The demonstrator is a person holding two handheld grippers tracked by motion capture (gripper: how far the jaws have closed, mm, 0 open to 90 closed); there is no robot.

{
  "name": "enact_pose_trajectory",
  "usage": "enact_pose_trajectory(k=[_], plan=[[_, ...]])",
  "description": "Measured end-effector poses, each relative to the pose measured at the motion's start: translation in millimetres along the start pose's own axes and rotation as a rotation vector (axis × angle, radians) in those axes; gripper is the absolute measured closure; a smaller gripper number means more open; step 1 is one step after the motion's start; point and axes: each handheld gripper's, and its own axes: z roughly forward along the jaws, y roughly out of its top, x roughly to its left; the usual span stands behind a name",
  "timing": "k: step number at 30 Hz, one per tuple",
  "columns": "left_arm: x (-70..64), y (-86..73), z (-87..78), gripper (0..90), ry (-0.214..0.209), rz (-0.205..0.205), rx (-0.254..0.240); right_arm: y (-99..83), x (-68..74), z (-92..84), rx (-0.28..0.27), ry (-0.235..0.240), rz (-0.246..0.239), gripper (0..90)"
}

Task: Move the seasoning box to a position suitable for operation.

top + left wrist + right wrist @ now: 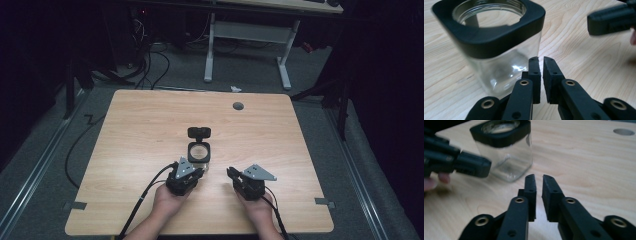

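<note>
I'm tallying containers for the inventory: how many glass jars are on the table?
1. The one glass jar, square with a black rim and open on top, stands mid-table just beyond the left gripper. The black lid lies behind it. Nothing seems hidden.

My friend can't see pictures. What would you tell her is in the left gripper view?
An open glass jar with a black square rim stands on a wooden table. The left gripper points at it, jaws nearly shut on nothing, beside its lower corner. The right gripper shows blurred at the upper right.
</note>
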Motion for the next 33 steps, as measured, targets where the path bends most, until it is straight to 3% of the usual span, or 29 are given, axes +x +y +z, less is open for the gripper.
enact_pose_trajectory(k=[2, 5, 9, 10, 13, 16, 18, 22, 24, 33], plan=[[5.4, 0.6, -4.5, 90.0, 0.009, 0.001, -0.008, 7.3, -1.5, 4.8, -0.002, 0.008, 0.003, 90.0], [7.4, 0.1, -5.4, 90.0, 0.011, 0.008, -0.016, 18.0, -2.1, 11.2, -0.003, 0.012, -0.006, 90.0], [12.3, 1.4, -4.2, 90.0, 0.019, -0.030, -0.042, 45.5, -1.0, 25.8, -0.025, -0.012, -0.005, 90.0], [13.1, 1.9, -3.6, 90.0, 0.019, -0.044, -0.048, 45.5, -1.0, 25.8, -0.025, -0.012, -0.005, 90.0], [14.4, 2.4, -3.7, 90.0, 0.030, -0.054, -0.069, 64.5, -1.2, 34.0, -0.038, -0.020, -0.005, 90.0], [11.9, -0.5, -5.5, 90.0, 0.008, -0.035, -0.064, 92.0, -3.7, 43.1, -0.067, -0.024, 0.012, 90.0], [10.9, -2.0, -6.3, 90.0, 0.003, -0.024, -0.055, 96.9, -4.3, 44.9, -0.071, -0.025, 0.017, 90.0], [13.9, 0.6, -4.7, 90.0, 0.009, -0.064, -0.044, 119.8, -7.0, 52.9, -0.085, -0.039, 0.028, 90.0], [15.1, 1.4, -3.2, 90.0, 0.011, -0.073, -0.031, 132.6, -6.6, 55.6, -0.094, -0.041, 0.012, 90.0], [15.7, 1.5, -1.1, 90.0, 0.020, -0.079, -0.023, 151.1, 5.8, 65.4, -0.093, -0.014, -0.022, 90.0]])
